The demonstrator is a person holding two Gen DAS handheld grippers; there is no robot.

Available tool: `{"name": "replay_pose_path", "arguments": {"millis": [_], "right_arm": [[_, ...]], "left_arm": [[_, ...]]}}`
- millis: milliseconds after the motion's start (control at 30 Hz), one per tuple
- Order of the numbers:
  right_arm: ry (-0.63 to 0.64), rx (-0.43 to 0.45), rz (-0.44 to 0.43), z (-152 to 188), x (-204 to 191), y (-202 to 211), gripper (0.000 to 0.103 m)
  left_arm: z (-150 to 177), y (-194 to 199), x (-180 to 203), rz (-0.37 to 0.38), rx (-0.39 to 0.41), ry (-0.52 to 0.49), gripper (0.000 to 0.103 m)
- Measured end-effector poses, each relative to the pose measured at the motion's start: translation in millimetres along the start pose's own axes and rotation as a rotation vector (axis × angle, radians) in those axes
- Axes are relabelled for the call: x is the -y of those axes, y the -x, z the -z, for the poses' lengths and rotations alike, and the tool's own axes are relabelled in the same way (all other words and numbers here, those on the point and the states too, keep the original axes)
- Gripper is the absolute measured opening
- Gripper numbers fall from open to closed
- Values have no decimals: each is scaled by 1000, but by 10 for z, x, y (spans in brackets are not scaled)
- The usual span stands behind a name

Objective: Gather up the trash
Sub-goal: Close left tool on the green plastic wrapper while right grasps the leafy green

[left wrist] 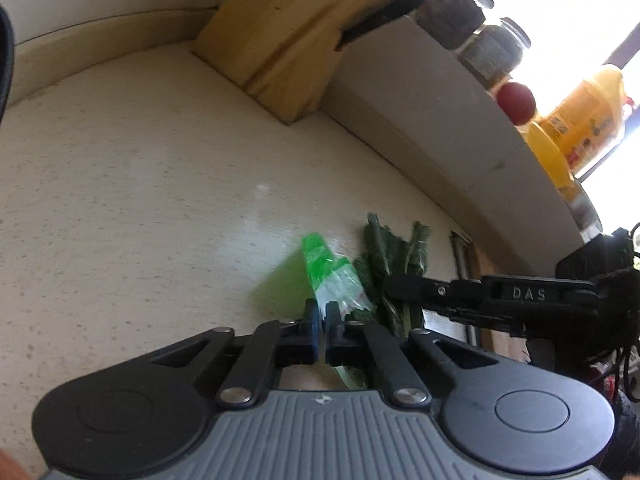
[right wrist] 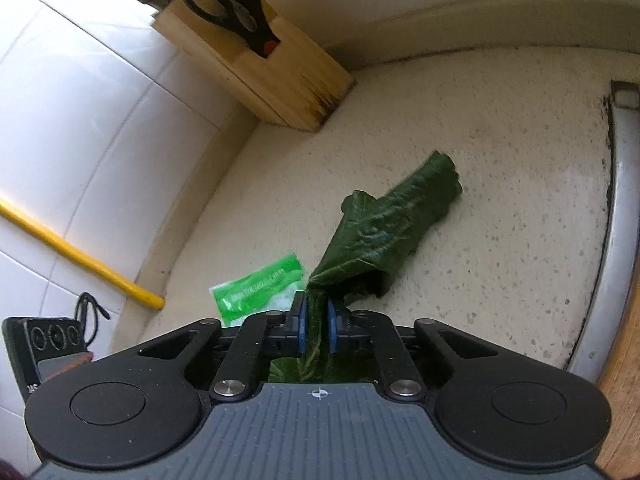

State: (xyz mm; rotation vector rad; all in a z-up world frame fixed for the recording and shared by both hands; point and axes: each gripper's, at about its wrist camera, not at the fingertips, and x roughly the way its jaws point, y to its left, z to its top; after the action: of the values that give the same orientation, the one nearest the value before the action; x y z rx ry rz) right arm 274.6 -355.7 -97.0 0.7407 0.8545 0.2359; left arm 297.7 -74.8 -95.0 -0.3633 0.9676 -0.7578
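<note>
A green and clear plastic wrapper (left wrist: 330, 276) sticks up from between the fingers of my left gripper (left wrist: 322, 314), which is shut on its lower end above the speckled counter (left wrist: 140, 200). A dark green leaf (right wrist: 384, 224) droops onto the counter, its stem end pinched in my right gripper (right wrist: 316, 320), which is shut on it. In the right wrist view the wrapper (right wrist: 260, 292) shows just left of the leaf. In the left wrist view the leaf (left wrist: 392, 272) lies behind the wrapper, with the right gripper's black body (left wrist: 500, 300) reaching in from the right.
A wooden knife block (right wrist: 276, 76) with black scissors (right wrist: 236, 4) stands in the back corner against white tiles. A ledge holds glass jars (left wrist: 492, 48), a red ball (left wrist: 516, 100) and a yellow bottle (left wrist: 580, 128). A metal sink rim (right wrist: 612, 240) runs along the right. A yellow pipe (right wrist: 80, 256) crosses the wall.
</note>
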Motion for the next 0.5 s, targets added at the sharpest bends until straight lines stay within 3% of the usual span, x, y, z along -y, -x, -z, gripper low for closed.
{"name": "replay_pose_path", "arguments": {"millis": [100,233,400,500], "right_arm": [[-50,32,-31,26,71,101,10],[-31,37,10,67,118,194,10],[-81,14,-6,108,248,149,8],[-100,20,-29,130,268,119,7]], "left_arm": [[17,19,35,34,-11,-8,0],[71,-61,-24,107,-69,36,1],[89,-259,-66,190,-82,123,10],[122,-331,-9,187,-66,125,10]]}}
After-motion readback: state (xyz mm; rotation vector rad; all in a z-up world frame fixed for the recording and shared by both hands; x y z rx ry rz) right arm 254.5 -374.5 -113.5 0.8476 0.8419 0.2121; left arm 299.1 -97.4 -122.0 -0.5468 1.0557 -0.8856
